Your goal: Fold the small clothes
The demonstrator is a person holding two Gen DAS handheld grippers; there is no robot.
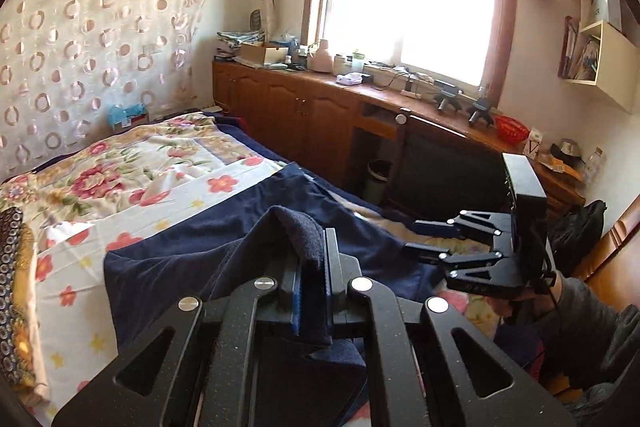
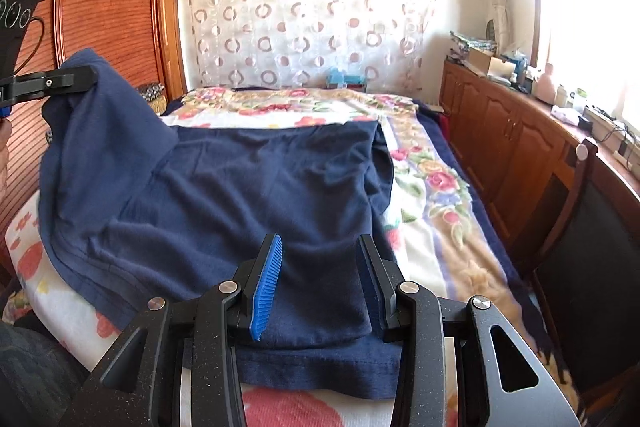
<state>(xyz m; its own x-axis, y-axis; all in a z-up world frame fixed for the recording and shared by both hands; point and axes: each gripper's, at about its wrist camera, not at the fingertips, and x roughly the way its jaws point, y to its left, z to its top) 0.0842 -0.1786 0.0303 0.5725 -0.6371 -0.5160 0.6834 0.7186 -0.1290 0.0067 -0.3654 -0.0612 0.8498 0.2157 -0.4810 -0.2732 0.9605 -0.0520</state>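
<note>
At the bottom centre of the left wrist view, the left gripper (image 1: 312,267) is clamped on a raised fold of the navy garment (image 1: 224,263). In the right wrist view, the right gripper (image 2: 320,259) sits low in the frame with its fingers apart above the cloth's near hem. The garment spreads across the floral bedspread (image 2: 436,195), one corner lifted at the upper left. Beyond stands a circle-patterned curtain (image 2: 304,11).

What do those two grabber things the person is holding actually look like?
Both are matte black, speckled linkages with triangular cut-outs and silver round pivot pins. The right gripper has ribbed blue pads inside its fingers; the left gripper shows blue pad edges. A black cable runs by the grey sleeve.
</note>
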